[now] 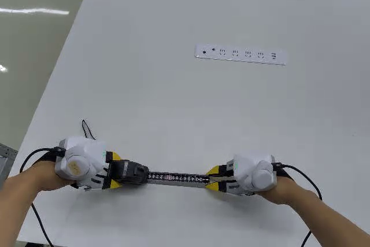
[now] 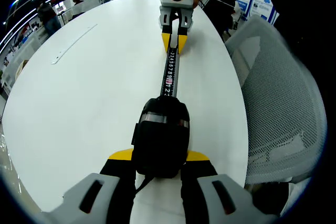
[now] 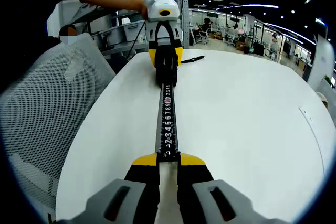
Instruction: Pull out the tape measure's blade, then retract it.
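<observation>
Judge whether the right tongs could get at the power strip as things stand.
Probably not yet: the right tongs are shut on the blade, though bare table lies open toward the power strip.

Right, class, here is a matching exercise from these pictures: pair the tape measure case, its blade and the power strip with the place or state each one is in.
Things:
1. tape measure case
2. blade
3. power strip

Places or states:
A. lying flat on the white table, apart from both grippers
B. clamped in the left gripper
C. drawn out, its tip pinched by the right gripper

Pairs: 1-B, 2-C, 3-A.
</observation>
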Motion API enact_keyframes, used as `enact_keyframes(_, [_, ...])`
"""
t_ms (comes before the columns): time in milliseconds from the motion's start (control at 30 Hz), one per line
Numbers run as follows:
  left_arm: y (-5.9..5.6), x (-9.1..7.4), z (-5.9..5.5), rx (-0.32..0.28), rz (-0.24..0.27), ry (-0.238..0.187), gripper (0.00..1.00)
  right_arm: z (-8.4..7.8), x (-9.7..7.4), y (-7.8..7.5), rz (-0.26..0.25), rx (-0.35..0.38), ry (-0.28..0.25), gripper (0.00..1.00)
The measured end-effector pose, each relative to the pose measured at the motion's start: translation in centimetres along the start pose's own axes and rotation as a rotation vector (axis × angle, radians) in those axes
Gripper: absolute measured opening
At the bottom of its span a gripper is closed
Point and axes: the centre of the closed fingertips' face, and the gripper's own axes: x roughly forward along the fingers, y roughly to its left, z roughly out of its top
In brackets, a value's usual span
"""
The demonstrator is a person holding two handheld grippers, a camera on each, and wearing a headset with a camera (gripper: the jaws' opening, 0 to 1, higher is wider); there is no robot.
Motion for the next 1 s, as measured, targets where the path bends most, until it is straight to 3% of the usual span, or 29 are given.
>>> enact_keyframes(1000, [-0.1, 0.0, 0.1, 0.005, -0.004, -0.002, 0.29, -1.5, -1.5, 0.0, 0.002, 0.01, 0.015, 0.09])
